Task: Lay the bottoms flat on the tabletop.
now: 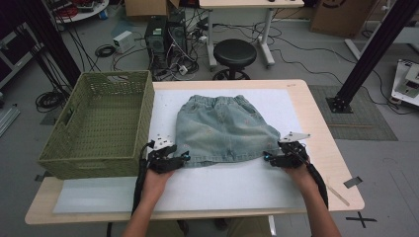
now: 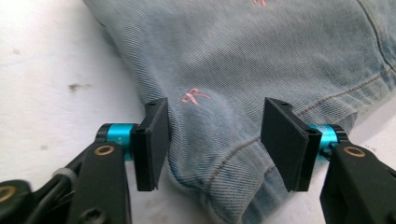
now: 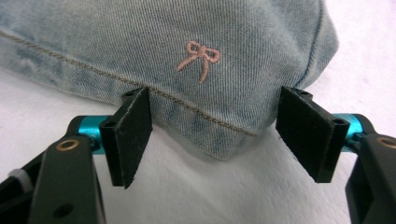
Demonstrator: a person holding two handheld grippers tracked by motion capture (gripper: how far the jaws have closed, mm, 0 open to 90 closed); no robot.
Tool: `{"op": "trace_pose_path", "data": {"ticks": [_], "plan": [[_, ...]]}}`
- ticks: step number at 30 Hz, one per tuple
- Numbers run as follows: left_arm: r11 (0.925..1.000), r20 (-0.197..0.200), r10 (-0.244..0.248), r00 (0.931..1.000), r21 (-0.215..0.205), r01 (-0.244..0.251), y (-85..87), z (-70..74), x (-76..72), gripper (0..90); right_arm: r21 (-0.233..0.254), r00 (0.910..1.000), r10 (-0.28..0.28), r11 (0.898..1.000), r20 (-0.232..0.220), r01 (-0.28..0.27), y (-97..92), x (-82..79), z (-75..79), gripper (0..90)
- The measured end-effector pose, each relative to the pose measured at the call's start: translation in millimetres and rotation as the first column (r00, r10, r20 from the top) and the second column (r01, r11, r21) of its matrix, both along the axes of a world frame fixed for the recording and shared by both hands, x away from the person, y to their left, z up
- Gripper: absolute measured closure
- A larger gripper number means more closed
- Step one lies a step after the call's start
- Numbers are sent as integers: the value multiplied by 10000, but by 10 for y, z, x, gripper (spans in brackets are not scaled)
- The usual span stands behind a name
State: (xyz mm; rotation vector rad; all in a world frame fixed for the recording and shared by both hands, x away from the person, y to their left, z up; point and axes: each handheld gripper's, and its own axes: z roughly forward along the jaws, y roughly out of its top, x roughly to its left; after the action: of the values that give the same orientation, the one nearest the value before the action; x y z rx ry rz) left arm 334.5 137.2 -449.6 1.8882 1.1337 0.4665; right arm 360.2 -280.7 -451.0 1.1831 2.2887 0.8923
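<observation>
Looking down from the high view, we see a pale wooden worktop (image 1: 321, 143) covered by a white mat (image 1: 237, 185), with a grey floor strewn with cables beyond it. Well to the left of the left jaws stands a large green woven basket (image 1: 101, 123), its near wall close beside them. Between the two grippers lies a small light-blue denim skirt (image 1: 222, 129), spread flat on the mat with its elastic waistband at the far side and its hem toward us.

We hold the left gripper (image 1: 182, 159) at the skirt's near left corner and the right gripper (image 1: 269, 158) at its near right corner, one in each hand, with forearms coming in from the near edge.

In the left gripper view, the left gripper (image 2: 215, 140) has its jaws standing apart, with the rumpled hem corner of the skirt (image 2: 243, 60) lying between them; the left pad sits right at the fabric's edge, and the right pad stands clear of it. Neither clamps the cloth.

In the right gripper view, the right gripper (image 3: 219, 137) also has its jaws spread wide, and the other hem corner of the skirt (image 3: 154, 42) rests between them without being pinched. Just above that gap, a small pink embroidered bow (image 3: 198, 57) is stitched on the denim.
</observation>
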Motion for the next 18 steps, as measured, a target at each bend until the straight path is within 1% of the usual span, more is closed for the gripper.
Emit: {"op": "trace_pose_path", "data": {"ticks": [1,2,3,4,5,6,7,8,10,11,13,15,18], "plan": [[9999,-8,-1,10000,116,1,-36,0,6,419,48,10000,-15,10000,-45,16,3,11,-1,279],[9996,-72,-17,10000,278,19,-63,-3,16,419,82,9999,-32,10000,-96,32,1,20,1,309],[9989,-117,10,9999,474,-5,-89,-7,25,424,166,9999,31,9999,-108,-29,-5,26,0,368],[9975,-169,49,9998,706,-37,-108,-10,31,448,282,9998,154,9995,-139,-150,-14,28,1,436],[9961,-216,91,9997,878,-72,-124,-14,36,496,338,9998,184,9993,-107,-181,-21,26,3,512],[9951,-167,154,9997,979,-137,-137,-15,32,567,412,9998,160,9990,-93,-156,-25,19,4,601],[9946,-122,113,9999,1031,-100,-144,-13,25,648,433,9998,178,9989,-42,-176,-31,15,6,679],[9939,-90,33,10000,1106,-23,-150,-12,22,777,482,9998,209,9986,-23,-208,-30,8,6,715],[9935,74,2,10000,1134,-10,-162,-5,0,835,544,9993,368,9978,61,-370,-45,5,20,793],[9940,200,7,9998,1092,-29,-158,4,-14,841,573,9985,541,9969,25,-541,-62,7,36,809],[9965,461,158,9988,813,-195,-146,27,-42,842,470,9965,837,9954,-90,-832,-91,14,66,814],[9966,724,211,9972,779,-268,-137,63,-57,842,358,9936,1124,9931,-126,-1119,-122,22,97,813],[9984,977,305,9947,446,-350,-127,101,-66,842,446,9907,1350,9900,-164,-1341,-158,10,153,809]]}}
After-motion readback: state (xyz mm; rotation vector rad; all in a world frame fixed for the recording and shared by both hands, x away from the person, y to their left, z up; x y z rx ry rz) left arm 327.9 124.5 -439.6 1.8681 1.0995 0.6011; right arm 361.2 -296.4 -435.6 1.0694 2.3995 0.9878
